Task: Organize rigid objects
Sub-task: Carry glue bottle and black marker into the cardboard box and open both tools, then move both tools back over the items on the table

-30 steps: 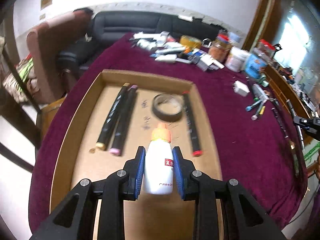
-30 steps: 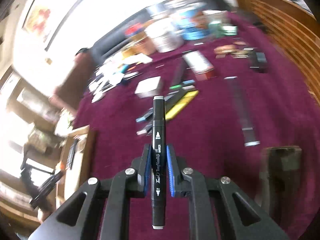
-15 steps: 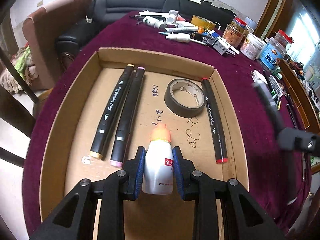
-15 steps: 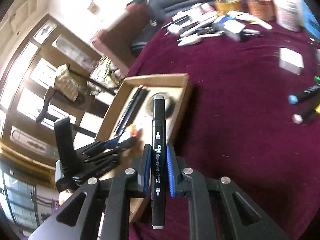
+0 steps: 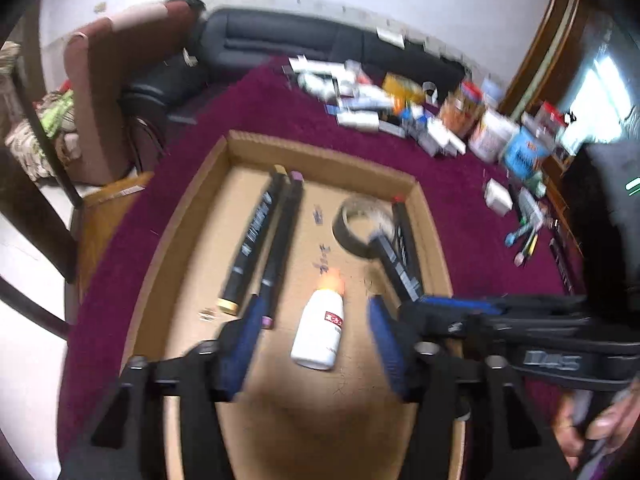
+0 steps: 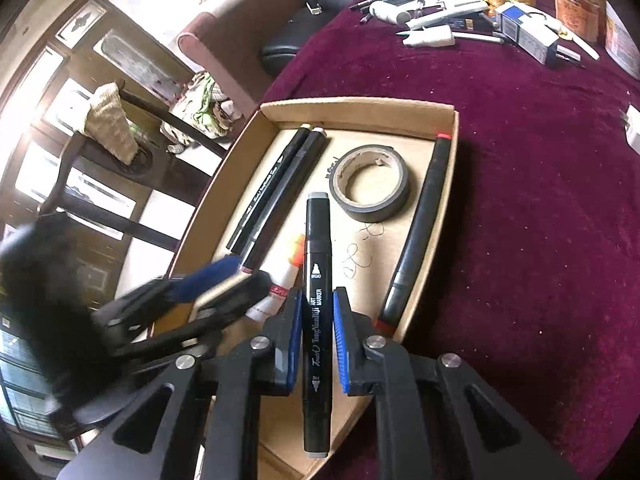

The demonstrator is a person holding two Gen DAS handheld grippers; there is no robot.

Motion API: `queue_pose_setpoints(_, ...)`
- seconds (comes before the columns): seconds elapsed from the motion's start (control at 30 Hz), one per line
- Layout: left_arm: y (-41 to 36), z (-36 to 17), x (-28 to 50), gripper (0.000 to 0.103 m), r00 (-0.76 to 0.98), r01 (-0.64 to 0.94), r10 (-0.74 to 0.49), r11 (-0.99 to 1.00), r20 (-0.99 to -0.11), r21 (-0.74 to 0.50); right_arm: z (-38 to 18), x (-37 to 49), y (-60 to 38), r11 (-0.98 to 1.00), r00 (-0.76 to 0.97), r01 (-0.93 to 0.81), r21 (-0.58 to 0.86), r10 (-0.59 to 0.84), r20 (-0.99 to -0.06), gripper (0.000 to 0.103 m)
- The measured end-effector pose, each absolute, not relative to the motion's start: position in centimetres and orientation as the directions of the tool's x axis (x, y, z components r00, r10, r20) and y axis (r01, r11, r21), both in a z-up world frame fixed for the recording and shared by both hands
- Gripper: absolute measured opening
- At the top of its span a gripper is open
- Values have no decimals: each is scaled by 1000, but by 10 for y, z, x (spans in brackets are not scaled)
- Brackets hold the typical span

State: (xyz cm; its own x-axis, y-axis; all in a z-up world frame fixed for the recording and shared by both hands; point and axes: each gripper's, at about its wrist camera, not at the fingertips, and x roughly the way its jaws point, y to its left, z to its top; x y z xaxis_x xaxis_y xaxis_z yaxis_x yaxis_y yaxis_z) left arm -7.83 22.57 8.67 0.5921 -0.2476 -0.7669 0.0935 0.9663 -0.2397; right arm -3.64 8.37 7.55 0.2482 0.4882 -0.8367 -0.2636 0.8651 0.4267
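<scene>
A shallow cardboard tray (image 5: 188, 216) (image 6: 450, 184) sits on the maroon cloth. In it lie two black markers side by side (image 5: 260, 240) (image 6: 280, 188), a roll of grey tape (image 5: 352, 228) (image 6: 370, 184), a red-capped black marker (image 6: 420, 232) and a white glue bottle with an orange cap (image 5: 320, 332) (image 6: 276, 288). My left gripper (image 5: 314, 340) is open, its pads apart on either side of the bottle. My right gripper (image 6: 316, 336) is shut on a black art marker (image 6: 318, 280) held over the tray, and it shows in the left wrist view (image 5: 452, 308).
Many loose pens, boxes, jars and tubes crowd the far side of the table (image 5: 400, 108) (image 6: 480, 12). More markers lie at the right (image 5: 524, 236). A black sofa (image 5: 280, 48) and a brown chair (image 5: 108, 100) stand beyond the table edge.
My left gripper has opened and let go of the glue bottle, which now lies in the tray. My right gripper has carried the black marker over the tray.
</scene>
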Motion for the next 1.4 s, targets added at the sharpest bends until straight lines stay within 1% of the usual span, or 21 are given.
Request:
queue_pose_setpoints(0.03,229,92,-82,69,613,82,-239,967,-753,-240,75,-36,85,867,248,-266,422,485,-839,15)
queue_pose_setpoints(0.17,243,109,-94,69,667,49,-215,968,-714,-246,71,-36,94,884,259,-271,381,448,-856,15)
queue_pose_setpoints(0.3,247,117,-101,72,699,35,-181,975,-692,-220,69,-39,99,889,256,-274,366,434,-864,15)
queue_pose_setpoints(0.53,244,119,-105,73,708,23,-153,981,-690,-194,70,-47,106,896,262,-298,329,408,-875,15)
queue_pose_setpoints(0.7,238,123,-114,74,728,9,-97,991,-679,-132,66,-50,107,896,252,-310,319,401,-881,15)
queue_pose_setpoints(0.73,236,124,-116,77,731,7,-87,993,-677,-120,65,-51,107,894,240,-316,319,400,-884,15)
queue_pose_setpoints(0.77,234,125,-117,79,736,2,-69,995,-673,-100,63,-53,108,891,232,-321,320,401,-886,17)
queue_pose_setpoints(0.83,231,127,-119,80,747,-10,-34,998,-664,-62,63,-56,108,886,221,-329,328,410,-885,23)
queue_pose_setpoints(0.9,226,130,-122,82,760,-28,14,1000,-650,-11,66,-59,106,881,225,-334,334,419,-880,34)
queue_pose_setpoints(0.97,221,134,-125,90,770,-34,40,999,-636,22,71,-64,102,878,240,-343,335,426,-872,38)
queue_pose_setpoints(1.03,216,137,-128,94,781,-33,51,999,-622,41,77,-67,96,874,261,-353,334,434,-862,39)
queue_pose_setpoints(1.1,210,141,-131,94,791,-29,61,998,-609,61,85,-71,87,874,288,-358,328,437,-852,42)
queue_pose_setpoints(1.17,203,144,-133,94,797,-23,66,997,-601,79,91,-75,75,878,316,-355,321,436,-843,47)
queue_pose_setpoints(1.4,166,148,-135,94,796,39,45,991,-604,125,97,-79,18,903,376,-290,316,411,-831,49)
